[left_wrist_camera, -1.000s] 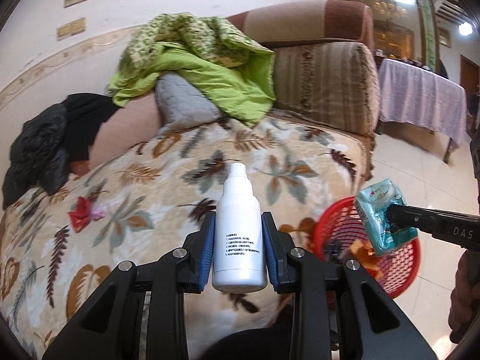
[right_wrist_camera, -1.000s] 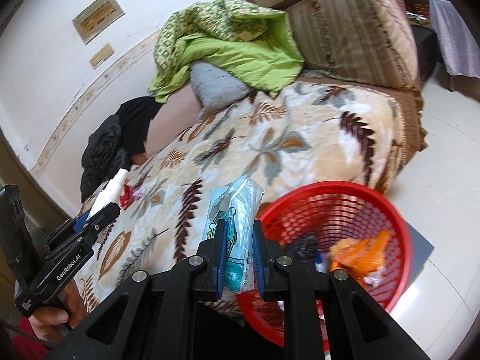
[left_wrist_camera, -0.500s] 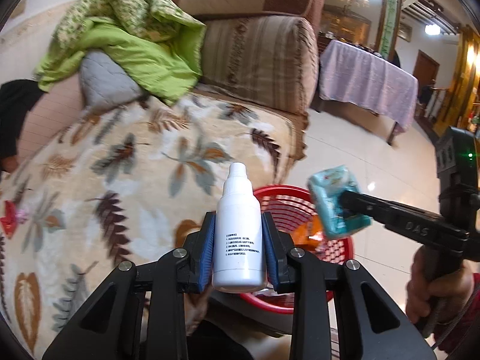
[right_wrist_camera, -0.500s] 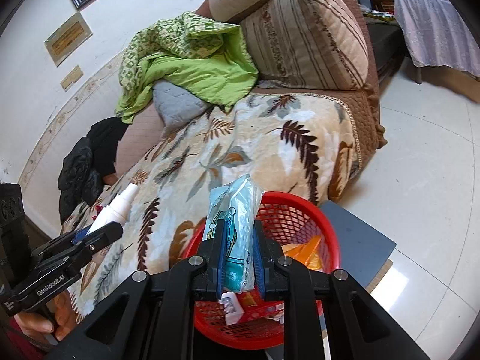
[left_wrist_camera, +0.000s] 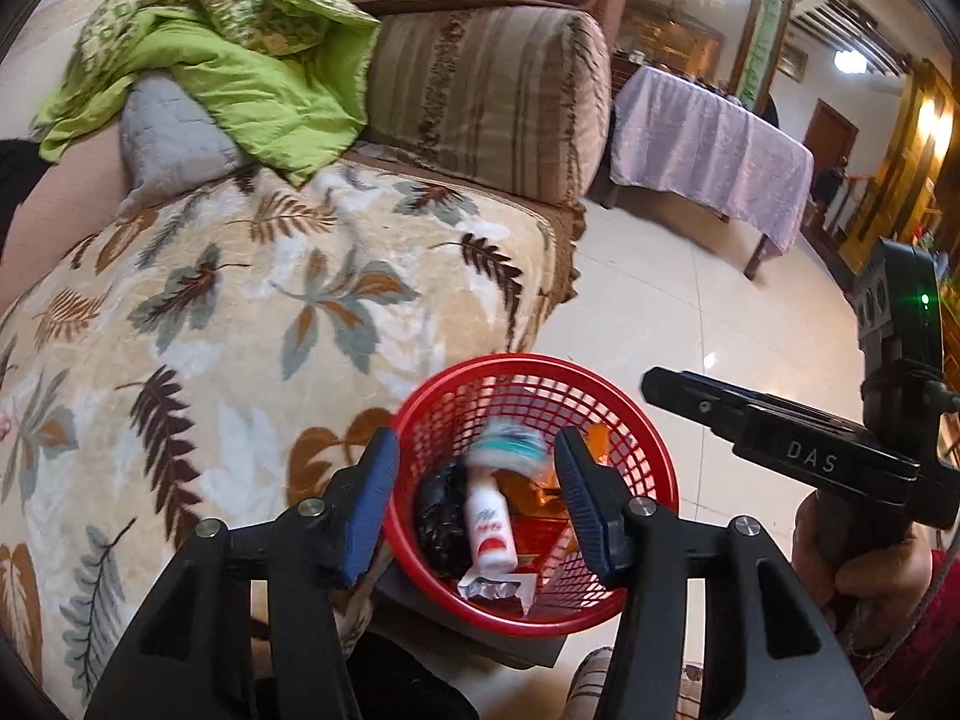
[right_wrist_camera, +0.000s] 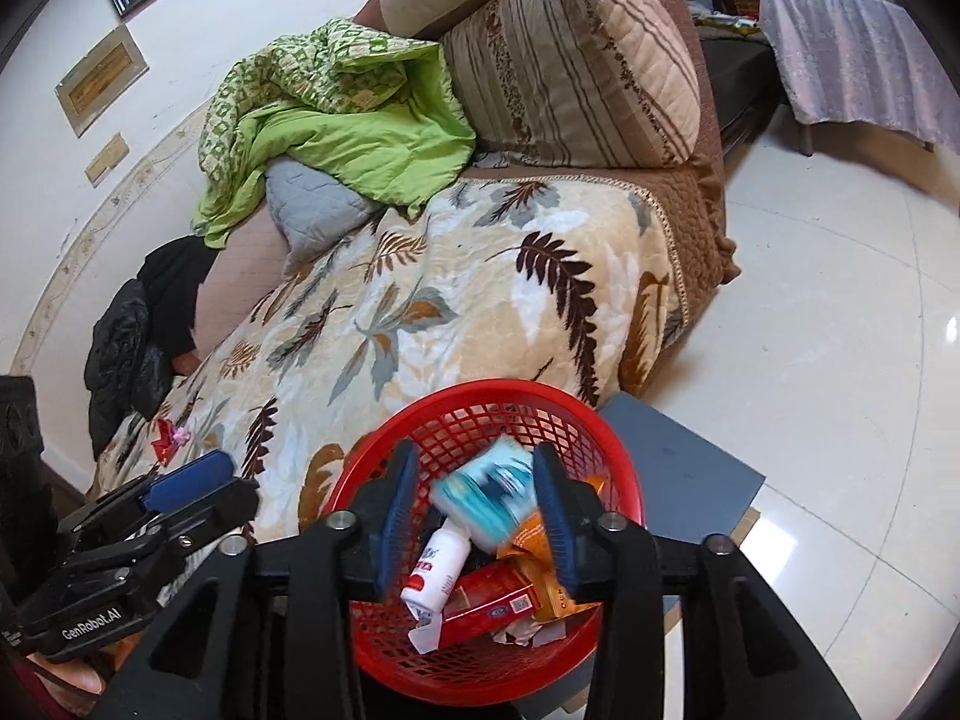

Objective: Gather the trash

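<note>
Both grippers hung over the red basket [left_wrist_camera: 654, 468], jaws just spread apart and gripping nothing: the left gripper [left_wrist_camera: 477, 507] above the white bottle [left_wrist_camera: 491, 531], the right gripper [right_wrist_camera: 474, 519] above the blurred teal packet [right_wrist_camera: 489, 501]. Both items lay inside the basket among an orange wrapper [right_wrist_camera: 528, 540] and a red box [right_wrist_camera: 486, 603]. The basket stood against the leaf-patterned blanket [right_wrist_camera: 456, 300] at the sofa's front edge. Only the right view showed the grey board [right_wrist_camera: 678, 468] under the basket; only the left showed a black bag [left_wrist_camera: 441, 516] inside.

Teal packet [right_wrist_camera: 489, 495] above red basket [right_wrist_camera: 480, 669]
</note>
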